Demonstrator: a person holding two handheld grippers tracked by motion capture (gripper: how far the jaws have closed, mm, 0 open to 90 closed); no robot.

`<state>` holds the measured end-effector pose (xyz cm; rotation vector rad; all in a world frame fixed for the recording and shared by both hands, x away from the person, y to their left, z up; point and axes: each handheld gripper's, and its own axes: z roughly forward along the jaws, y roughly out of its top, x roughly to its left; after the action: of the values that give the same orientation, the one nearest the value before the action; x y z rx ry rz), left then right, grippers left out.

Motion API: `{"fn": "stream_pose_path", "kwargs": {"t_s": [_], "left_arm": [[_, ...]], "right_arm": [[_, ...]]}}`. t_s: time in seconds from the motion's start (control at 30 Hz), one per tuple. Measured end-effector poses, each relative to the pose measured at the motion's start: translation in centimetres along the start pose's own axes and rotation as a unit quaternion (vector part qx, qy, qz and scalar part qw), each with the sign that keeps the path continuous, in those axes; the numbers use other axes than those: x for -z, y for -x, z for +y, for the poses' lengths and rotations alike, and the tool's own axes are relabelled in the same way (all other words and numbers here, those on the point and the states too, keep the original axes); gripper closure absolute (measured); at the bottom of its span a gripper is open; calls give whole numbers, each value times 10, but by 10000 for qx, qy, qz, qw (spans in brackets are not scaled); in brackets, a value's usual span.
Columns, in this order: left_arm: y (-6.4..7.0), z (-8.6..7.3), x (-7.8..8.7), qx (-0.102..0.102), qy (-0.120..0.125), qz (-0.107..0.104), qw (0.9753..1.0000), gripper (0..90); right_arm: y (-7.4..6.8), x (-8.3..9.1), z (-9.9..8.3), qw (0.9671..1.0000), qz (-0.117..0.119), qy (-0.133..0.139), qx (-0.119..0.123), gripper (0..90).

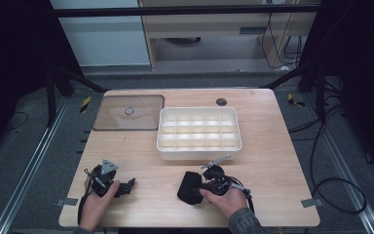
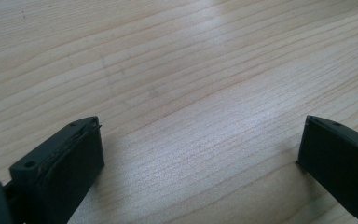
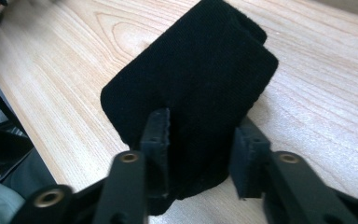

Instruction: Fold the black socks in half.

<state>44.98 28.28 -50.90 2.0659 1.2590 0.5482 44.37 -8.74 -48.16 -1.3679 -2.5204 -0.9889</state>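
**Black cloth clamped in the right jaws**

Nearest the lens, the right gripper [image 3: 200, 144] grips a folded black cloth [image 3: 200, 74]; the jaws hide its near edge. One cloth, dark and ribbed, lies on the tabletop [image 1: 272, 161] before one white divided tray [image 1: 199, 151]. Left gripper [image 2: 198, 154] rests with jaws wide, holding nothing. One clear lid [image 1: 129, 113] lies beyond it.

A pale wooden surface [image 1: 272, 161] with visible grain carries a few things. A white compartment tray [image 1: 199, 154] sits near the middle, toward the far side. Just left of it, at the far left corner, lies a flat transparent lid [image 1: 129, 113] with a round knob in its centre. Near the front edge, right of centre, a folded black cloth [image 1: 189, 187] lies on the wood.
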Motion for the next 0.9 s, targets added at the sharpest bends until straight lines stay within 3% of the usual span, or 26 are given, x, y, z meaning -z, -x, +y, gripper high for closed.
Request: {"fn": "stream_pose_path", "kwargs": {"t_s": [0.33,0.9], "left_arm": [[0,0,0,-29,-16,-16,10000,0],[0,0,0,-65,-25,-33,10000,0]], "right_arm": [[-3,3,1,10000,7,5,99,760],[-1,9,5,9998,-27,93,159,768]]}}
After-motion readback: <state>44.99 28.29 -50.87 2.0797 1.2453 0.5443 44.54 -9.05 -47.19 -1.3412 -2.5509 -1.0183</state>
